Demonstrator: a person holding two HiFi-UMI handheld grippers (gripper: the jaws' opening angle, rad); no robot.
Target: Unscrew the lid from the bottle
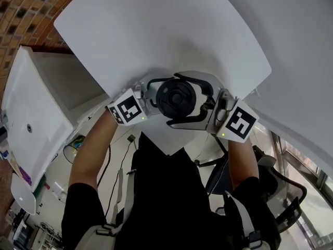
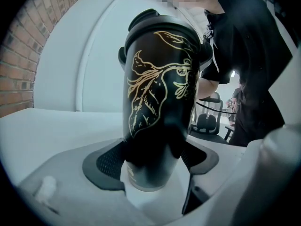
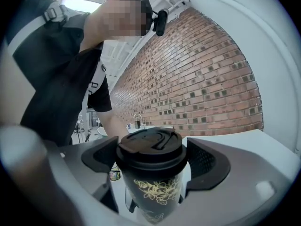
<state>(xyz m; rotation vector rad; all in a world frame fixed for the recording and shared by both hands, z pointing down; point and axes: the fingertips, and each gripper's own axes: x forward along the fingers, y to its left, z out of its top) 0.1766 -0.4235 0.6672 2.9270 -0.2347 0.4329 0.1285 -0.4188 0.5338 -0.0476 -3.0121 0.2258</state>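
left gripper clamps the bottle low on its body, likely to brace it upright against twisting; right gripper grips the lid, still seated, at the table edge.

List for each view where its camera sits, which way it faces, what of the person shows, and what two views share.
Left gripper view: rides the left gripper, faces along its jaws, shut low on the black bottle, toward the person's black shirt.
Right gripper view: rides the right gripper, faces along jaws shut on the lid, toward the shirt, an arm and a brick wall.
Head view: on the head, steeply down on lid, grippers, forearms, white table.
Both gripper views share bottle and shirt.
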